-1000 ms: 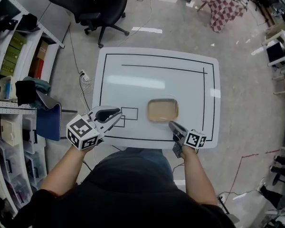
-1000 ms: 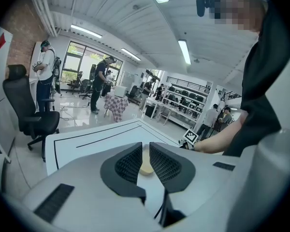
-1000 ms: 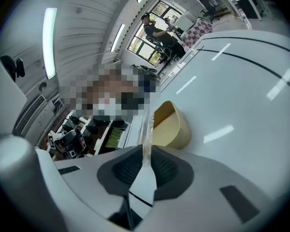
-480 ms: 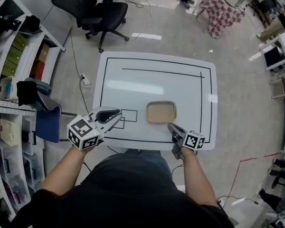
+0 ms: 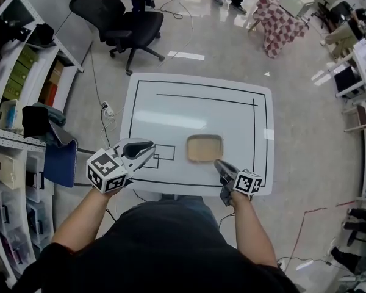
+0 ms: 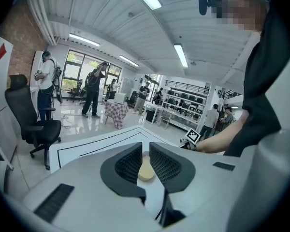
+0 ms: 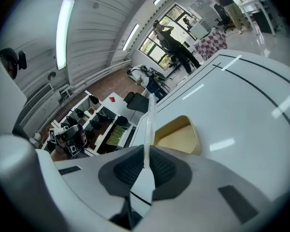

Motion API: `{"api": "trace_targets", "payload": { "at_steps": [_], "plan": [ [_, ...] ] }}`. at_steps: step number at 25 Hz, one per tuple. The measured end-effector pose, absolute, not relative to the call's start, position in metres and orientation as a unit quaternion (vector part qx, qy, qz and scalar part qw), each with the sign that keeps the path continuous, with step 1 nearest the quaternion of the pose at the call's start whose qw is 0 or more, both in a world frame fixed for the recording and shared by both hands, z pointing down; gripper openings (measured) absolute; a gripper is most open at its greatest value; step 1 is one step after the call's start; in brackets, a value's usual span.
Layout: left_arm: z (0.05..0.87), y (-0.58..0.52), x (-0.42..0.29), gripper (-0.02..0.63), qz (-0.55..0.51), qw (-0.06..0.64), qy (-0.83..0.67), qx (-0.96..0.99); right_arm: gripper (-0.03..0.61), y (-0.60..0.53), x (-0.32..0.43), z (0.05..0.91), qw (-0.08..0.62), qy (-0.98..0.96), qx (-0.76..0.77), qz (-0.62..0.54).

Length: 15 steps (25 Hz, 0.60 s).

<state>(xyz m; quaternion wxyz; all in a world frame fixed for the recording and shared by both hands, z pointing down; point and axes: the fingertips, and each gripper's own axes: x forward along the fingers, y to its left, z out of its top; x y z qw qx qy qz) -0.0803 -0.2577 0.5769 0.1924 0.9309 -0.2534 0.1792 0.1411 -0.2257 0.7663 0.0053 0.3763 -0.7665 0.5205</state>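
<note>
A shallow tan tray (image 5: 204,148) lies on the white table (image 5: 195,102) with black lines. My right gripper (image 5: 218,163) hovers at the table's front edge just right of the tray, shut on a thin clear plastic strip (image 7: 149,124) that sticks up from between its jaws (image 7: 147,153). The tray (image 7: 179,137) is close ahead of it. My left gripper (image 5: 149,151) hangs over the front left of the table beside small drawn squares. Its jaws (image 6: 145,151) stand a narrow gap apart and hold nothing, with the tray (image 6: 145,170) showing through the gap.
A black office chair (image 5: 119,14) stands beyond the table's far left corner. Shelving with boxes (image 5: 18,84) runs along the left. A checked-cloth table (image 5: 280,23) and people stand farther off. Cables (image 5: 107,102) lie on the floor at the table's left.
The head view has pulled back a little, so the table looks smaller. Both grippers keep almost the same places, and the right one still holds the clear strip.
</note>
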Motion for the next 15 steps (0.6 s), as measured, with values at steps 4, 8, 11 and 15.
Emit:
{"api": "trace_targets", "payload": {
  "at_steps": [4,8,11,15],
  "plan": [
    [0.570,-0.255,-0.083,0.063,0.176,0.187,-0.252,0.933,0.051,-0.226,0.140,0.752,0.010,-0.775,0.379,0.506],
    [0.560,-0.252,-0.088,0.063,0.173,0.176,-0.251,0.936,0.051,-0.226,0.140,0.739,0.020,-0.781,0.387,0.490],
    [0.554,-0.250,-0.091,0.063,0.169,0.173,-0.252,0.937,0.051,-0.228,0.140,0.725,0.018,-0.787,0.389,0.479],
    [0.546,-0.247,-0.094,0.063,0.163,0.167,-0.254,0.939,0.049,-0.227,0.139,0.706,0.023,-0.797,0.391,0.460]
  ]
}}
